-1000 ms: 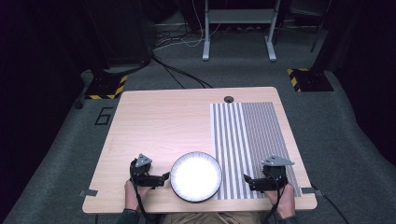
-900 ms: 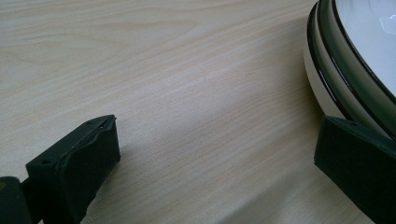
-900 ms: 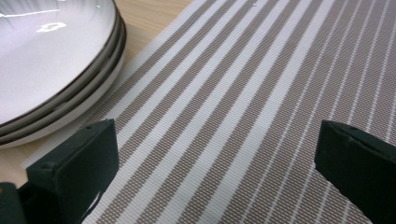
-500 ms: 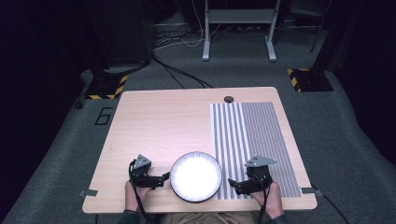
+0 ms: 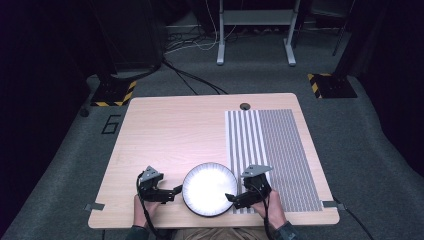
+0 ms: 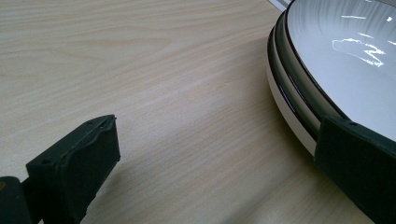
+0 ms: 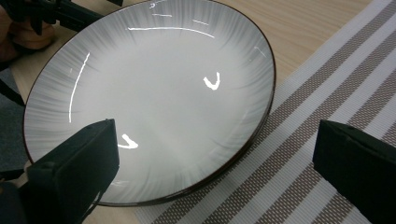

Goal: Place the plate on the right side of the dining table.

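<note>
You flank the round white dark-rimmed ceramic plate (image 5: 209,189): left gripper (image 5: 175,190) and right gripper (image 5: 231,197), jaws spread, grasping nothing, positioned for a two-sided lift.

Right tongs (image 7: 217,172) gape over plate (image 7: 154,74) rim and striped mat (image 7: 327,84).

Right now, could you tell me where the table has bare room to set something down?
The bare wood of the table left of the striped mat and beyond the plate is free, as is the mat's far part. The near edge is crowded: the left gripper and right gripper flank the plate there.
</note>
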The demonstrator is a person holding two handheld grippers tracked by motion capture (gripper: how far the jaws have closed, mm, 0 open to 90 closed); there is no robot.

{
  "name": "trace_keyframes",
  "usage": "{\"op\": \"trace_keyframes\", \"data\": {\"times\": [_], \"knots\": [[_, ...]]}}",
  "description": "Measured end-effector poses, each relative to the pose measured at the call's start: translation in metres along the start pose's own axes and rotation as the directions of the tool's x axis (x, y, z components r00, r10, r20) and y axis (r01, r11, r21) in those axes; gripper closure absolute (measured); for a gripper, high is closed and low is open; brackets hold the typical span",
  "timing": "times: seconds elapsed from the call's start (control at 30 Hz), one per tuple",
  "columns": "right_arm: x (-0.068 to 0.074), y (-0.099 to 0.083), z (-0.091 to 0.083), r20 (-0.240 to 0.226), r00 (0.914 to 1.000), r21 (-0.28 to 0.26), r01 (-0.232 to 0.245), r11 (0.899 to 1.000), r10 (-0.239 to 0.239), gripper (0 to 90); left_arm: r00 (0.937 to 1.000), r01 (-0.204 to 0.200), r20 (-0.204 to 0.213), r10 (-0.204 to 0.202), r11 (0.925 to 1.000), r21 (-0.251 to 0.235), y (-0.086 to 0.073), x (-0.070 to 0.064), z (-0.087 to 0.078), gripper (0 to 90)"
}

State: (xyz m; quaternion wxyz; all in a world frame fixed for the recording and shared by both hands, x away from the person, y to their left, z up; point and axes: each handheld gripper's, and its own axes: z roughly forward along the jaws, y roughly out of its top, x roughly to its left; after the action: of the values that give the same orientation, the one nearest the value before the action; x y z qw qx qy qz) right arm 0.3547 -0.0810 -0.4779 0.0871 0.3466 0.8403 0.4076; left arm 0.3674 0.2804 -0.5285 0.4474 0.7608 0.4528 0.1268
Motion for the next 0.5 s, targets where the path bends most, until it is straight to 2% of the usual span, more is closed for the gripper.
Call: {"op": "trace_keyframes", "data": {"times": [0.33, 0.5], "knots": [[0.001, 0.003, 0.016, -0.048, 0.9988, -0.003, -0.011, 1.0, 0.011, 0.0, 1.0, 0.001, -0.005, -0.001, 1.0, 0.0, 0.0, 0.0, 0.0, 0.0], [0.007, 0.005, 0.021, -0.061, 0.9981, -0.005, 0.007, 1.0, -0.007, 0.0, 1.0, 0.0, -0.004, 0.0, 1.0, 0.002, 0.0, 0.0, 0.001, 0.1]]}}
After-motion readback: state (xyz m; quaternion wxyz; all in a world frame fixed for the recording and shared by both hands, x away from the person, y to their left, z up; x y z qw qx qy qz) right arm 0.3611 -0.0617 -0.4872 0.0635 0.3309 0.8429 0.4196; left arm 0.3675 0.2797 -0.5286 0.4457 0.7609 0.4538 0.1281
